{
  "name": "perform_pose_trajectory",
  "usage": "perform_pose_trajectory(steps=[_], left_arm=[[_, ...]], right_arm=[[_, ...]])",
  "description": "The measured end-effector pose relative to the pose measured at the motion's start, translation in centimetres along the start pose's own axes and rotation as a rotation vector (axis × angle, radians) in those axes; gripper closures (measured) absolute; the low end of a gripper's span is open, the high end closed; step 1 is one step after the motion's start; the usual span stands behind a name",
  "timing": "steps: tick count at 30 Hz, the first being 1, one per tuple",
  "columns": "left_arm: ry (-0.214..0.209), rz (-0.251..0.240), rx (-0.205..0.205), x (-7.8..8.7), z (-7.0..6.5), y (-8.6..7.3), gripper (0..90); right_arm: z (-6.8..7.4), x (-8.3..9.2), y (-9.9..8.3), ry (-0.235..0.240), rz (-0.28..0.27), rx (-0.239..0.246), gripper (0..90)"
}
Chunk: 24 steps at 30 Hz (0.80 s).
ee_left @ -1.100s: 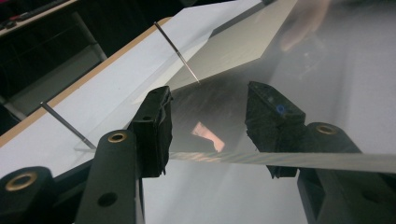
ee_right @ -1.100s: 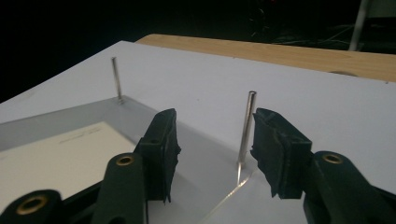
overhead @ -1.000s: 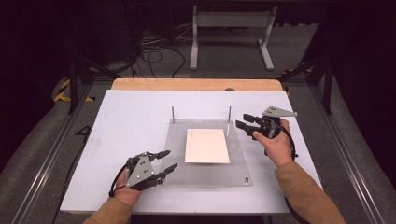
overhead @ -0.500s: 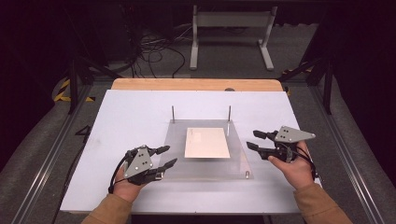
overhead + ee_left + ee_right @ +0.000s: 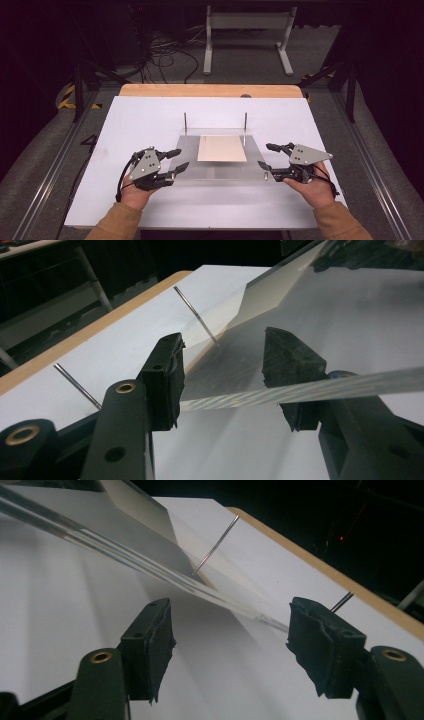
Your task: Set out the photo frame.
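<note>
A clear plate [image 5: 220, 171] lies on the white board [image 5: 145, 120], with a beige sheet [image 5: 222, 148] on its middle and two thin metal pins [image 5: 185, 122] at its back edge. My left gripper [image 5: 180, 159] sits at the plate's left front corner, jaws apart. In the left gripper view [image 5: 225, 365] the plate's edge [image 5: 360, 382] crosses the gap between the jaws, and no pad presses on it. My right gripper [image 5: 266, 156] is at the right front corner; its jaws have just been opening, with nothing between them. The plate's edge [image 5: 100, 542] runs ahead of the right gripper [image 5: 232, 640].
The white board rests on a wooden table whose back edge [image 5: 210, 90] shows behind it. Beyond the table are a dark floor, cables and a white stand [image 5: 247, 35]. Metal rails run along both sides.
My right gripper has come from beside the right pin toward me to the plate's right front corner, and its jaws stand wider. The left gripper has risen a little.
</note>
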<state>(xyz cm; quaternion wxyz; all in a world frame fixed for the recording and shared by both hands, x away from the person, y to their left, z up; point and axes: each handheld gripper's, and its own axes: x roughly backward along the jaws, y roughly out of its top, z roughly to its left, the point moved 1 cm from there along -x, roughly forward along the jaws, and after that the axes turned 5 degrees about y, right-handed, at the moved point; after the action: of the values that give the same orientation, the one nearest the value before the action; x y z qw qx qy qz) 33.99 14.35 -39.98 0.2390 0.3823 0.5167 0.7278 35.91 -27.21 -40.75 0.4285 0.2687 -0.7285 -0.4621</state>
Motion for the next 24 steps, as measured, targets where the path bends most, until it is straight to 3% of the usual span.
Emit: perform_pose_trajectory(steps=[6, 11, 16, 18, 24], left_arm=[[0.006, -0.02, 0.004, 0.0, 0.4, 0.4, 49.8], [0.011, -0.035, 0.018, -0.1, 0.7, 0.6, 49.8], [0.013, -0.043, 0.015, -0.2, 0.8, 0.7, 49.8], [0.013, -0.044, 0.015, -0.1, 0.8, 0.7, 49.8], [0.017, -0.054, 0.016, -0.2, 0.9, 0.7, 49.8]], right_arm=[[-0.4, -1.4, 0.8, -0.005, -0.057, 0.029, 34.8], [-0.7, -2.9, 1.0, 0.009, -0.109, 0.028, 42.2], [-0.7, -4.4, 0.4, -0.003, -0.107, 0.031, 50.4], [-0.9, -4.5, 0.4, -0.017, -0.103, 0.043, 55.5], [-0.8, -4.5, 0.7, -0.038, -0.062, 0.089, 59.7]])
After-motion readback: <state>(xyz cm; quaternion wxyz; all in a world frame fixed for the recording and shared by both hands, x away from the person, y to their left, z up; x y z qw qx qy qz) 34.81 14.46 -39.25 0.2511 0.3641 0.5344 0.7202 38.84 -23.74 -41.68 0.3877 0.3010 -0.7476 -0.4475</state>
